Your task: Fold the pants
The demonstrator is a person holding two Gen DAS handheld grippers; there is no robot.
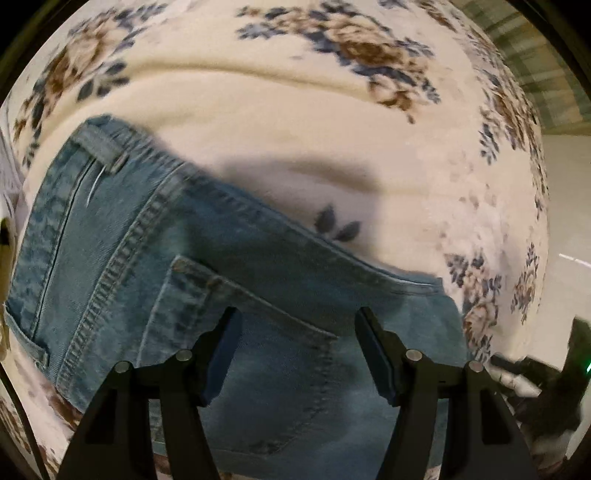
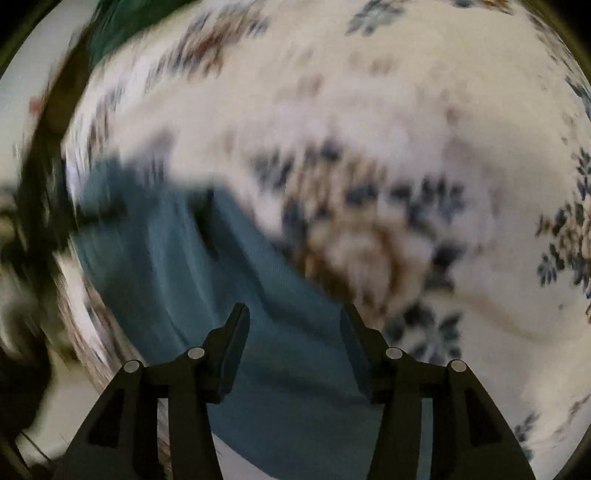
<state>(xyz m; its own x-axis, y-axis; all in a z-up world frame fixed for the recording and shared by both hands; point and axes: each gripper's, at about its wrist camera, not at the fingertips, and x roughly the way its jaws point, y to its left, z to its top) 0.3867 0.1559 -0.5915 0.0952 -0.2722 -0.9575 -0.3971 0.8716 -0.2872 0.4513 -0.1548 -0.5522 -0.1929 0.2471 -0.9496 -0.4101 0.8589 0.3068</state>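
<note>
Blue denim pants [image 1: 147, 240] lie on a cream floral bedspread [image 1: 295, 110], with waistband, belt loop and a back pocket [image 1: 258, 332] facing up. My left gripper [image 1: 297, 312] points down over that pocket, its jaws wide apart with nothing pinched between them. The right wrist view is blurred by motion. There my right gripper [image 2: 294, 308] hangs open above a smooth stretch of the pants [image 2: 166, 258], and the cloth lies below its fingers rather than in them.
The bedspread [image 2: 406, 147] spreads out beyond the pants. Pale floor [image 1: 569, 184] shows past the bed's right edge. A dark gripper body with a green light [image 1: 546, 376] sits at the lower right. A green cloth [image 2: 110, 29] lies at the far upper left.
</note>
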